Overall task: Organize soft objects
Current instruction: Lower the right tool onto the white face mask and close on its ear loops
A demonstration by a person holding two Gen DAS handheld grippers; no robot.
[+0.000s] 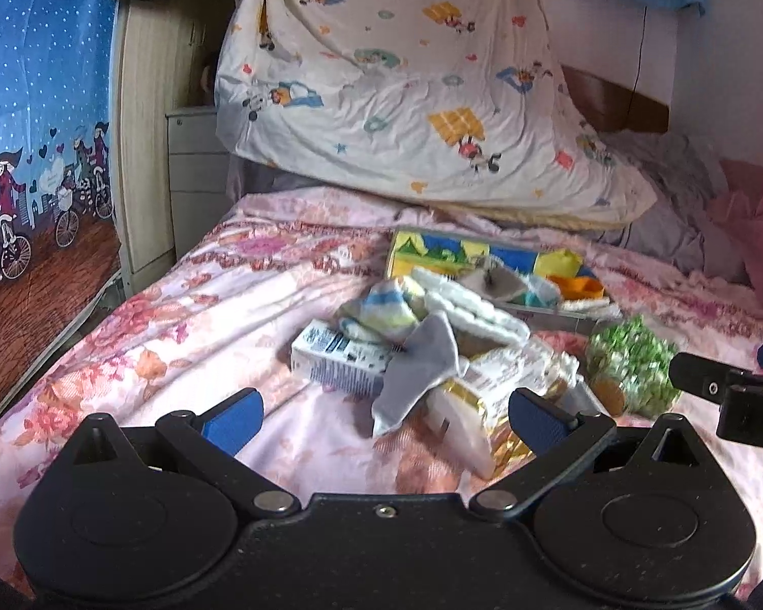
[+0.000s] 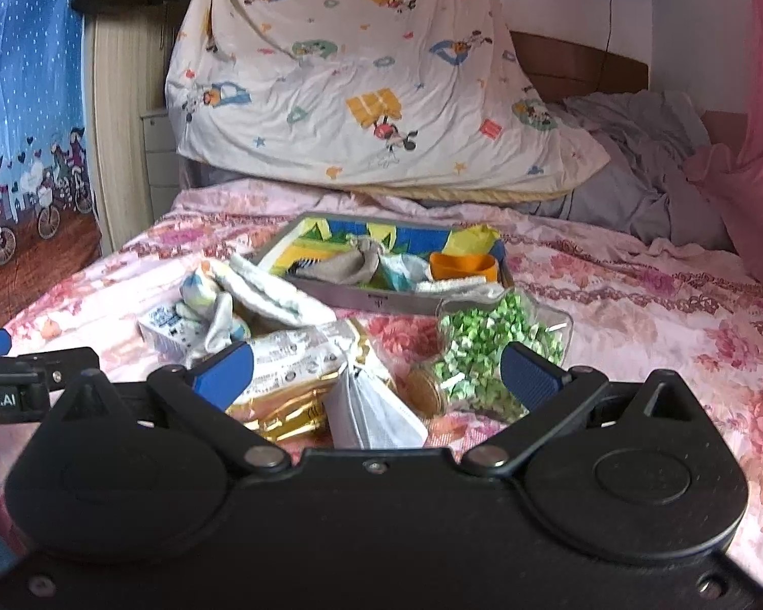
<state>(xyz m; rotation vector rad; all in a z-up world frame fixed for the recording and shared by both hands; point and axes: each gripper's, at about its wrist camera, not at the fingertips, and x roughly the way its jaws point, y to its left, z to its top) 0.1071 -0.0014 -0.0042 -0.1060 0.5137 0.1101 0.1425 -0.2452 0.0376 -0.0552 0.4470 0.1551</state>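
Both your left gripper (image 1: 384, 419) and right gripper (image 2: 376, 373) are spread, empty. Take the grey sock (image 1: 417, 371) at twelve o'clock; pinch low, avoiding the carton (image 1: 338, 356).

— What is lying on the bedspread (image 2: 610, 274)?
— A tray (image 2: 381, 300) is sitting mid-bed, a pillow (image 2: 361, 101) leaning behind it.
— And in the tray?
— A sock (image 2: 351, 262) and a cup (image 2: 463, 265) are resting in it.
— Before it?
— A carton (image 2: 165, 330) is lying left, packets (image 2: 290, 361) in the middle, a jar (image 2: 488, 356) right.
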